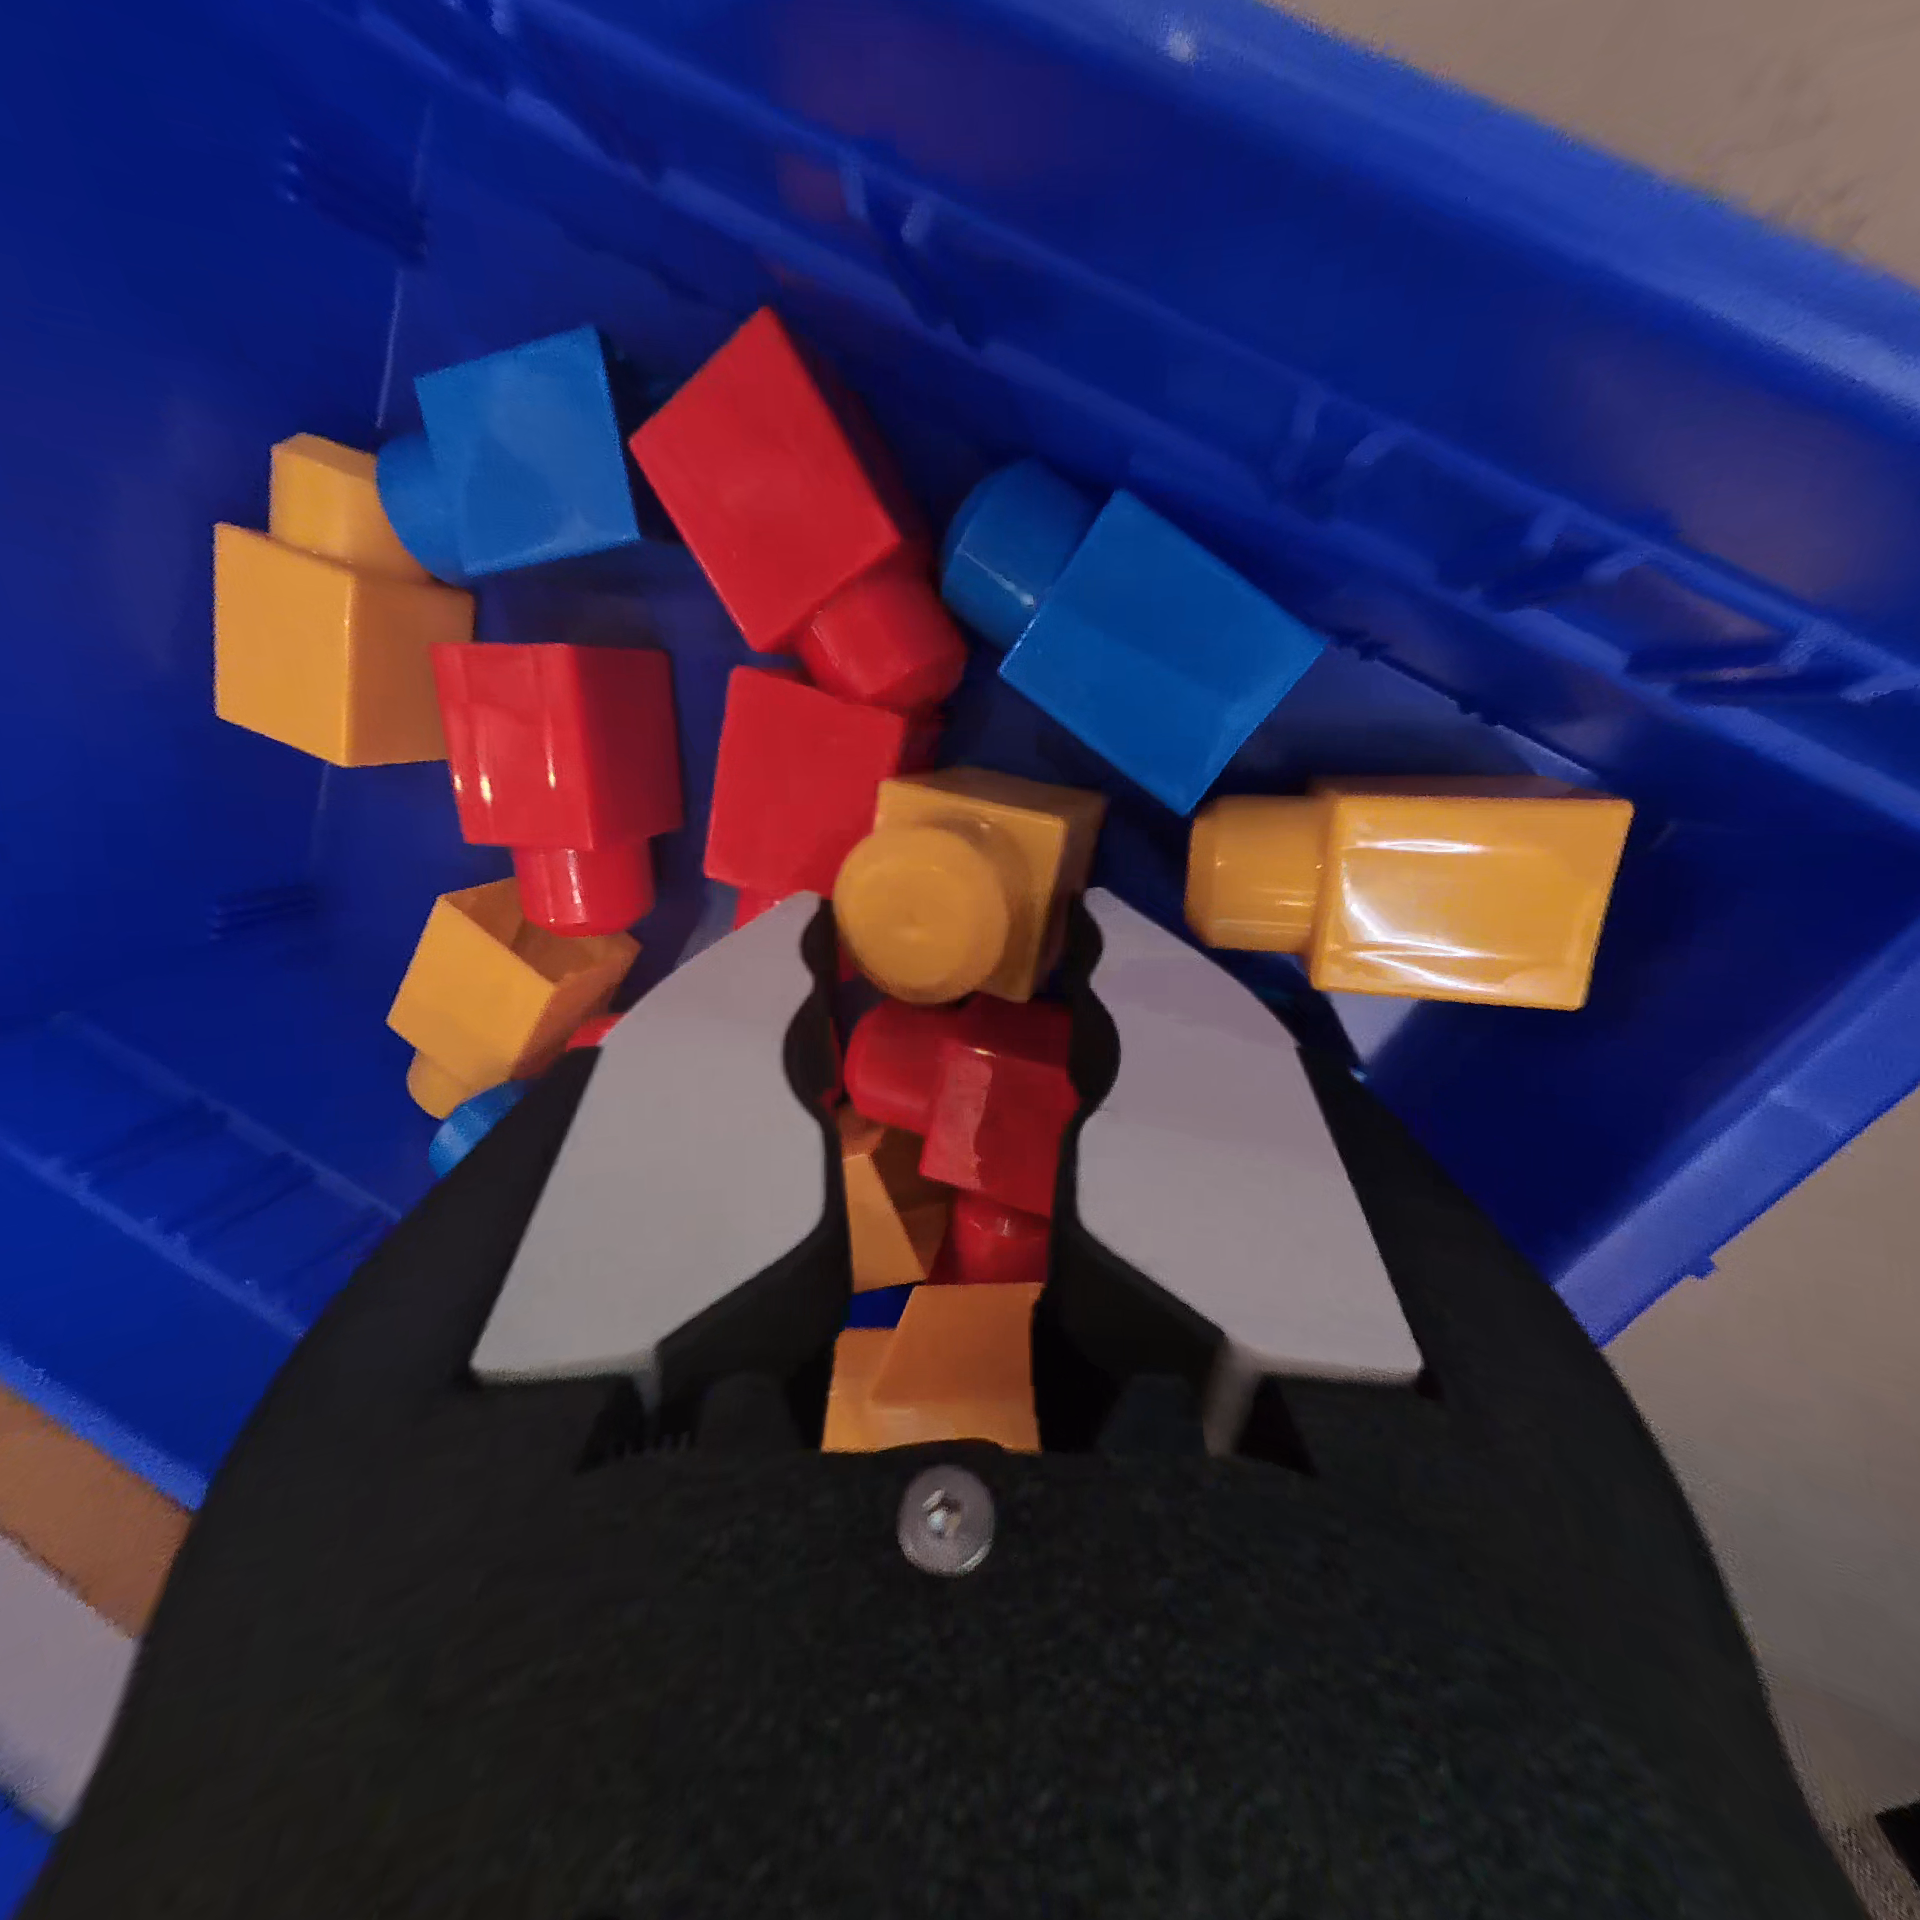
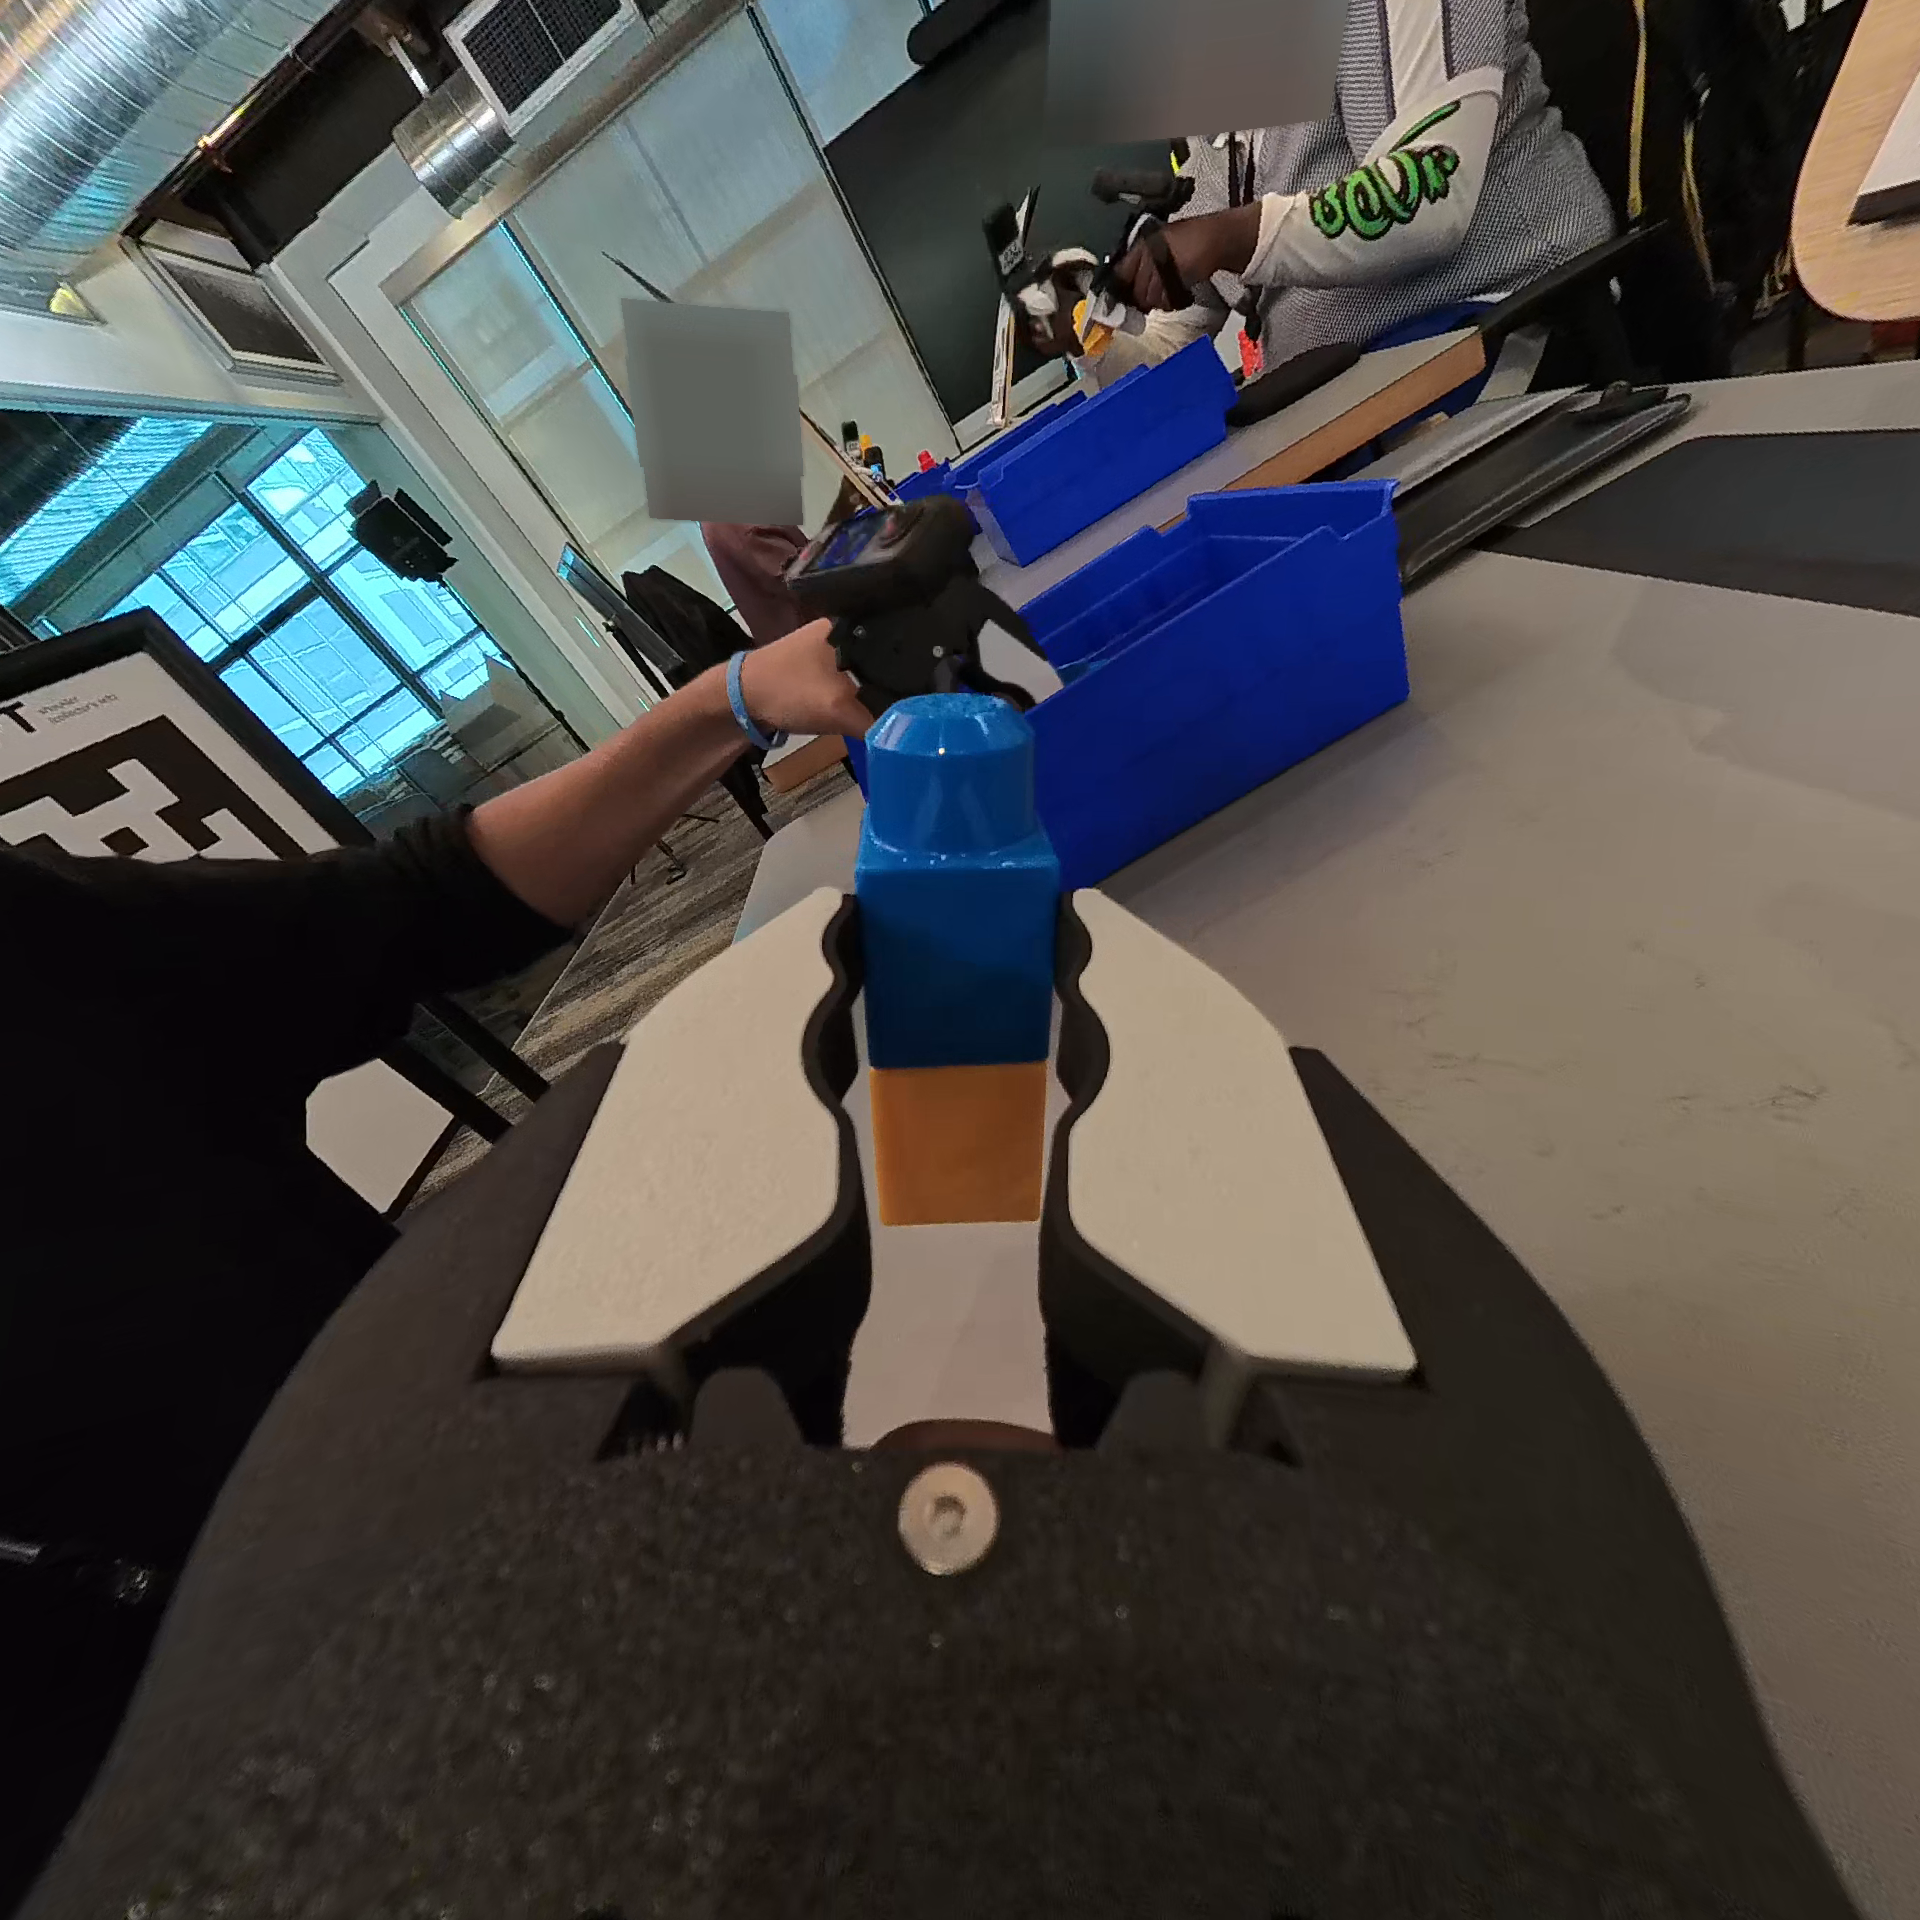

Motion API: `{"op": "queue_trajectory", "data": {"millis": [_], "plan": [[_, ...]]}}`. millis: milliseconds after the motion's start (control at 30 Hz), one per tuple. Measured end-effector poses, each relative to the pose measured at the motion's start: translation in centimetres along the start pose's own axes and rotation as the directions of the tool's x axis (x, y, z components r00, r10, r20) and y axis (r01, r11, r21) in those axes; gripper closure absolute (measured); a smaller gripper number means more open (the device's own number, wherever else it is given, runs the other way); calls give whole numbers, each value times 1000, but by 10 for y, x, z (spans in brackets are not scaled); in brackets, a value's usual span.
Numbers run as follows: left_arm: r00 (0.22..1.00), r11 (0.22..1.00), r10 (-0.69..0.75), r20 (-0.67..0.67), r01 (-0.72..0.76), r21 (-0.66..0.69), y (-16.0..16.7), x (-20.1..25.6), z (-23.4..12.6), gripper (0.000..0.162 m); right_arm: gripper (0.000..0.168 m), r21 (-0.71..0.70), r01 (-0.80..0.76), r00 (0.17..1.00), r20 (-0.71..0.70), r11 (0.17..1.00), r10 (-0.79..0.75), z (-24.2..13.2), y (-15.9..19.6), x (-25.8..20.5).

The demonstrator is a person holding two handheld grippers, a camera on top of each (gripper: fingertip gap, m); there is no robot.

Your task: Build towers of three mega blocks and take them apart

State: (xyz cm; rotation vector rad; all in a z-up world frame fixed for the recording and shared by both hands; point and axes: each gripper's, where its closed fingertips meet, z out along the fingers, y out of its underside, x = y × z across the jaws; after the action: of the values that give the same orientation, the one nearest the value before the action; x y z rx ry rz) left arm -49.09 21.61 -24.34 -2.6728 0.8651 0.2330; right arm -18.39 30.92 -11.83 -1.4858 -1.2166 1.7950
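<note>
Left hand-held gripper (image 1: 951, 925) pinching orange block (image 1: 971, 883) inside blue bin (image 1: 1351, 343). Right hand-held gripper (image 2: 956, 925) clamped on blue-over-orange stack (image 2: 956, 997) above counter (image 2: 1507, 987).

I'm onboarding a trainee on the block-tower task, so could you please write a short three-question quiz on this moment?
1. True or false: the right gripper holds a stack with a blue block on top of an orange block.
2. Multiple choice: the left gripper reaches into the blue bin and closes around which block? A) a blue one B) an orange block C) a green one
3. Fill in: the loose blocks in the bin come in red, blue and ____.

Key
1. True: two blocks are joined, so the tower lacks a third.
2. B: its stud faces the camera between the fingertips.
3. Orange.
</note>
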Motion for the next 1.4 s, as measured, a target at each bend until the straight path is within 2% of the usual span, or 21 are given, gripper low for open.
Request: {"op": "queue_trajectory", "data": {"millis": [133,200,333,400,567,667,800,900,967,1067,1167,1300,1400], "plan": [[997,996,-54,-52,57,65,-3,11,-4,112,133,7,-3,1000,1,1000,3,-2,-2,0],[997,997,-56,-58,59,51,2,11,0,115,133,16,-14,1000,8,1000,14,-2,-2,0],[973,992,-122,-196,122,-8,10,25,14,110,133,12,-20,1000,15,1000,20,-1,0,-1],[944,981,-181,-276,191,12,4,29,12,119,133,8,-14,1000,17,1000,14,0,-1,-2],[955,973,-151,-257,189,130,-7,26,3,123,133,13,-14,1000,21,1000,14,0,-2,-4],[948,944,-175,-266,239,230,-17,24,-19,123,133,18,-8,1000,19,1000,8,0,-4,-6],[929,845,-180,-322,314,433,-54,26,-84,123,133,60,11,1000,12,998,-12,3,-16,-8],[922,810,-73,-380,277,517,-103,54,-119,123,133,101,38,999,32,994,-41,8,-36,-15],[916,844,13,-400,205,497,-138,84,-115,123,133,120,83,996,26,989,-87,15,-52,-19],[919,900,130,-372,48,433,-183,118,-85,123,133,124,148,988,23,981,-152,28,-70,-24],[889,896,187,-419,20,444,-225,141,-69,123,133,82,214,977,0,973,-215,36,-77,-22],[881,890,250,-402,-45,454,-253,158,-60,123,133,57,234,972,-19,971,-233,30,-78,-18],[862,870,274,-427,-34,491,-264,167,-68,123,134,52,228,974,-27,972,-227,24,-75,-14]]}}
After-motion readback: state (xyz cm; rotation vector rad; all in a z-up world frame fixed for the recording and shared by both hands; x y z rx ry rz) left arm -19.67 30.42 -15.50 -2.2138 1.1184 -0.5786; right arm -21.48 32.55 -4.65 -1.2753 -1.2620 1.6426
